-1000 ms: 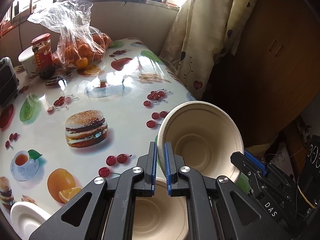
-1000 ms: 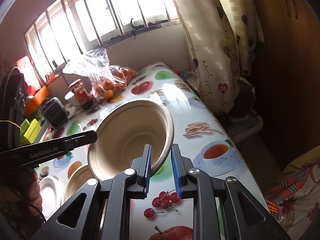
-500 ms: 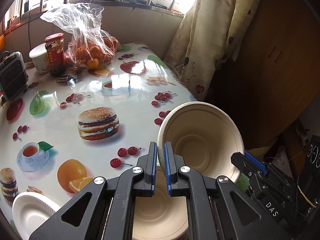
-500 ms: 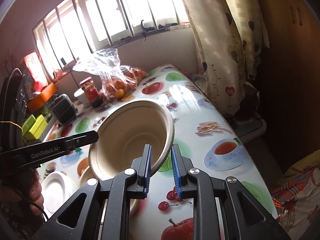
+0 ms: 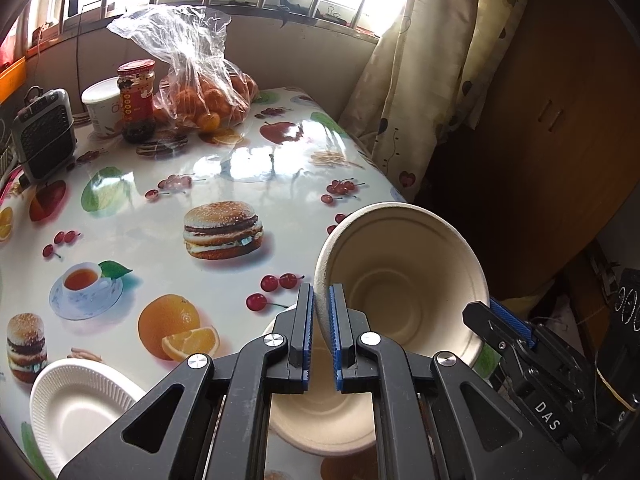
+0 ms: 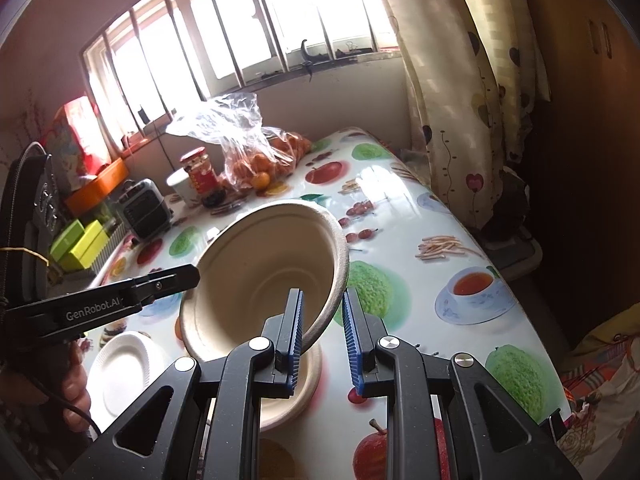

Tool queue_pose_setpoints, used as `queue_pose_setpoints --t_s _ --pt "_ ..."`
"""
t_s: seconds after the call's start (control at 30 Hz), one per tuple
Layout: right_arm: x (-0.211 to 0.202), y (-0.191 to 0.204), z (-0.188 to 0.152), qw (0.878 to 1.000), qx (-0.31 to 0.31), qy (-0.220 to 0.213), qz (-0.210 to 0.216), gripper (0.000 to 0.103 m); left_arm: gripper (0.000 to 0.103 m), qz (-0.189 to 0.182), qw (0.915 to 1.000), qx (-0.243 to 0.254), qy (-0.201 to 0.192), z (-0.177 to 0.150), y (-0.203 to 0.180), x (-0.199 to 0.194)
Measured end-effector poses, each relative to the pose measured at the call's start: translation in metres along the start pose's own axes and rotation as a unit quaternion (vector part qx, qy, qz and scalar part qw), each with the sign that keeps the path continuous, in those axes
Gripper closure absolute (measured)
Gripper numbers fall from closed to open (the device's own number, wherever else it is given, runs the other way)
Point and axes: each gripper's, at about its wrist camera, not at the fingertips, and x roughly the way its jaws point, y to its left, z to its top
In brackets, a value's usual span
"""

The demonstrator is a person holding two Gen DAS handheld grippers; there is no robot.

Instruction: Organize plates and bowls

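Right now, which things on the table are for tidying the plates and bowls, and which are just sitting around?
For the job:
- held bowl, pinched by the left claw and right claw
- second bowl on the table
- white plate

Just sitting around:
- bag of oranges
- red-lidded jar
- white cup
- small grey heater

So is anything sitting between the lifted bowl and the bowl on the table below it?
Nothing visible. The lifted bowl, tilted and gripped at opposite rims by the left gripper and right gripper, hangs above the second bowl. The white plate lies off to the side.
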Motion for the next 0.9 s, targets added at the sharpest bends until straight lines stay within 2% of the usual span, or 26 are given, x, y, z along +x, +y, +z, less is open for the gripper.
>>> queue_pose_setpoints --t_s 0.9 --pt "0.006 0.014 -0.026 1.0 -0.005 0.023 0.01 0.083 0.095 0.005 0.9996 -0.022 0.015 -0.028 0.02 -0.003"
